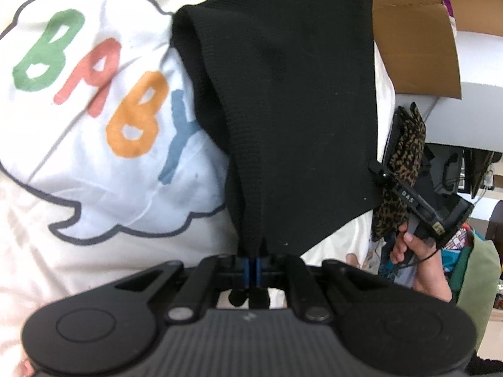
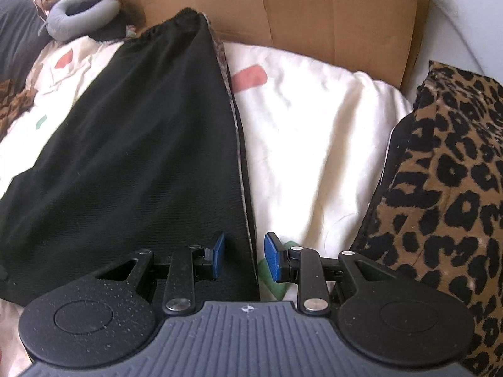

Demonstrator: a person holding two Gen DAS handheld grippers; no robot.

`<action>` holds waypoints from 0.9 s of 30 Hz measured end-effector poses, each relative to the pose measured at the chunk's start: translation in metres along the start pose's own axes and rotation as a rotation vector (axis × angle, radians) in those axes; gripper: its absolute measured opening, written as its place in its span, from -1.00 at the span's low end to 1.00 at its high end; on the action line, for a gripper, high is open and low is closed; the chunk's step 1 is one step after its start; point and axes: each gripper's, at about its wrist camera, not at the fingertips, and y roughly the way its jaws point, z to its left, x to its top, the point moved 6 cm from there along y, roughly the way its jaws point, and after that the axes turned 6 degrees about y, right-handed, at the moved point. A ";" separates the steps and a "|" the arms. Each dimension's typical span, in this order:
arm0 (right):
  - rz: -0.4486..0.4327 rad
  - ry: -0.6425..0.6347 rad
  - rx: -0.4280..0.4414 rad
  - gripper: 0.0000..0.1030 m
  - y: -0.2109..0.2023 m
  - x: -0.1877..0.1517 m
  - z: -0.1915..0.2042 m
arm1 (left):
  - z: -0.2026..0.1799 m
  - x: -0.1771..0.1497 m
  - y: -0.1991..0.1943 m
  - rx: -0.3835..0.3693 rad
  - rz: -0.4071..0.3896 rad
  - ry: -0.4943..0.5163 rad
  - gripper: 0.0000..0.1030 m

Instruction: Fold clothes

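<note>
A black ribbed garment [image 1: 298, 94] lies stretched over a white bedcover [image 1: 94, 188]. My left gripper [image 1: 254, 267] is shut on its near corner, and the cloth rises in a taut fold from the blue pads. In the right wrist view the same black garment [image 2: 141, 157] lies flat, with its elastic waistband at the far end. My right gripper [image 2: 245, 257] stands open low over the garment's right edge. That edge runs between the two blue pads, which do not press on it. In the left wrist view a hand [image 1: 408, 251] holds the right gripper [image 1: 382, 171] at the garment's side.
A leopard-print garment [image 2: 446, 188] lies on the bed to the right. A cardboard box [image 2: 314, 15] stands behind the bedcover. A grey neck pillow [image 2: 81, 9] with a plush toy sits at the far left. The bedcover carries a coloured "BABY" print [image 1: 103, 84].
</note>
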 end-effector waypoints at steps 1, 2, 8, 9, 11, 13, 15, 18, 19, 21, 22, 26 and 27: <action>0.007 0.011 0.002 -0.34 0.001 -0.001 -0.001 | 0.000 0.000 0.000 0.000 0.000 0.001 -0.92; 0.015 0.024 0.004 -0.34 0.001 -0.002 -0.002 | 0.000 0.000 0.000 -0.001 0.000 0.000 -0.92; 0.074 0.095 0.028 -0.35 0.003 -0.014 -0.005 | 0.003 -0.002 -0.006 -0.012 -0.006 -0.007 -0.92; 0.086 0.115 0.038 -0.36 0.003 -0.017 -0.006 | 0.004 -0.002 -0.007 -0.014 -0.005 -0.006 -0.92; 0.090 0.160 0.057 -0.45 0.003 -0.020 -0.010 | 0.005 -0.002 -0.009 -0.017 -0.003 -0.005 -0.92; 0.094 0.207 0.076 -0.73 0.004 -0.021 -0.015 | 0.005 -0.002 -0.012 -0.019 -0.001 -0.005 -0.92; 0.101 0.227 0.084 -0.86 0.003 -0.019 -0.015 | 0.004 -0.001 -0.015 -0.020 -0.003 -0.006 -0.92; 0.096 0.227 0.082 -0.92 -0.002 -0.018 -0.011 | 0.000 0.000 -0.025 -0.033 -0.014 -0.002 -0.92; 0.093 0.236 0.088 -0.93 -0.006 -0.018 -0.010 | -0.002 0.000 -0.030 -0.036 -0.019 0.000 -0.92; 0.087 0.257 0.104 -0.94 -0.013 -0.018 -0.008 | -0.004 0.002 -0.041 -0.036 -0.031 0.006 -0.92; 0.084 0.268 0.114 -0.94 -0.017 -0.018 -0.006 | -0.006 0.004 -0.047 -0.032 -0.037 0.012 -0.92; 0.070 0.316 0.146 -0.95 -0.033 -0.019 0.002 | -0.014 0.010 -0.070 -0.023 -0.060 0.038 -0.92; 0.069 0.334 0.155 -0.95 -0.036 -0.020 0.004 | -0.016 0.011 -0.077 -0.021 -0.068 0.046 -0.92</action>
